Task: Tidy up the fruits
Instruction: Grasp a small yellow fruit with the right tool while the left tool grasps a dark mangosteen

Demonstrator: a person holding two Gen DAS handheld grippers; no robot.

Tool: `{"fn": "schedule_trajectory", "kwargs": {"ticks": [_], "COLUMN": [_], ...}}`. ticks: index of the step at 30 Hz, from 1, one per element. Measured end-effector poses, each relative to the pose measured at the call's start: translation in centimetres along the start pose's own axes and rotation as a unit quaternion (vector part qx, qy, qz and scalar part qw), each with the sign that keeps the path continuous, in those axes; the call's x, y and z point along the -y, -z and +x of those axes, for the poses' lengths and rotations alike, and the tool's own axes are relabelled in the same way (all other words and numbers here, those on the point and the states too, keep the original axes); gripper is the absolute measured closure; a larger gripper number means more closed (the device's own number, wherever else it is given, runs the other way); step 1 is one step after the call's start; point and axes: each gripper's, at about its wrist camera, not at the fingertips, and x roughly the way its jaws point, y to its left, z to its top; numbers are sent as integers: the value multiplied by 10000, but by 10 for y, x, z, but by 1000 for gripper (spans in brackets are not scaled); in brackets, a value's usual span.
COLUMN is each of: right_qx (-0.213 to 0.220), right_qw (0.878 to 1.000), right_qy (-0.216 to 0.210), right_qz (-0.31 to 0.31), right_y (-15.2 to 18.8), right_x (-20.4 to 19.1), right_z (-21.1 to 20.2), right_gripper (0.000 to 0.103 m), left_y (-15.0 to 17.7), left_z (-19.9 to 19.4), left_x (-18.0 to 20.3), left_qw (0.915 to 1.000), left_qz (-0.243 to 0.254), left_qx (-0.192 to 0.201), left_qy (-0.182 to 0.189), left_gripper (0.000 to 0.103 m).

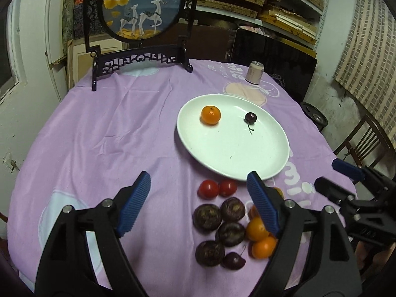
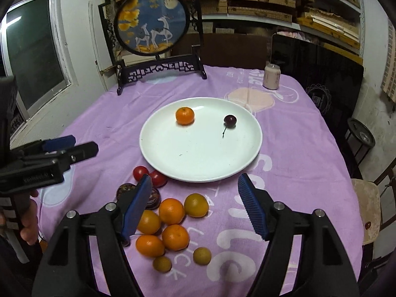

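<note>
1. Holding nothing, your left gripper (image 1: 198,198) has its blue-padded fingers spread wide above the near edge of the tabletop (image 1: 111,128), which is covered in a purple cloth.
2. Your right gripper (image 2: 195,203) is likewise spread wide and empty, hovering over the loose fruit.
3. Nearest you lie two small brownish-yellow fruits (image 2: 202,255), then a cluster of oranges (image 2: 171,210) touching one another.
4. Just left of the oranges you see dark purple round fruits (image 1: 206,218) bunched together, with a dark cherry (image 1: 234,260) at their near side.
5. Beyond them sit two red tomatoes (image 1: 208,189), side by side, just short of the plate's rim.
6. The white plate (image 2: 198,158) lies mid-tabletop, carrying one orange on the plate (image 2: 185,115) and one cherry on the plate (image 2: 230,120), well apart.
7. Farther back stand a pale can (image 2: 271,77) at the right and a round deer screen (image 2: 151,21) on a black stand at the left.
</note>
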Motion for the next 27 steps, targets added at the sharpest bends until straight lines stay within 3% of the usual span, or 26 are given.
{"fn": "schedule_trajectory", "kwargs": {"ticks": [7, 15, 16, 18, 21, 22, 27], "right_qx": [-197, -953, -991, -1092, -1071, -1057, -1036], "right_qw": [9997, 9946, 9942, 9933, 9939, 9941, 9941], "right_qy": [128, 346, 338, 254, 123, 182, 119], "right_qz": [79, 208, 236, 283, 250, 177, 301], "right_y": [22, 86, 89, 93, 97, 97, 96], "right_x": [0, 12, 13, 15, 14, 14, 15], "right_z": [-1, 25, 28, 36, 51, 51, 41], "right_gripper": [31, 31, 34, 57, 66, 75, 78], "left_y": [20, 64, 69, 77, 84, 86, 94], "left_z": [-1, 10, 12, 16, 17, 15, 11], "left_x": [-13, -35, -37, -42, -45, -46, -42], "left_qw": [9999, 9985, 9980, 9970, 9963, 9963, 9951], "left_qz": [-44, 51, 42, -7, -38, -24, 217], "left_qx": [-157, -528, -608, -752, -844, -848, -927], "left_qy": [-54, -135, -150, -176, -160, -159, -265], "left_gripper": [17, 15, 15, 15, 15, 15, 15]}}
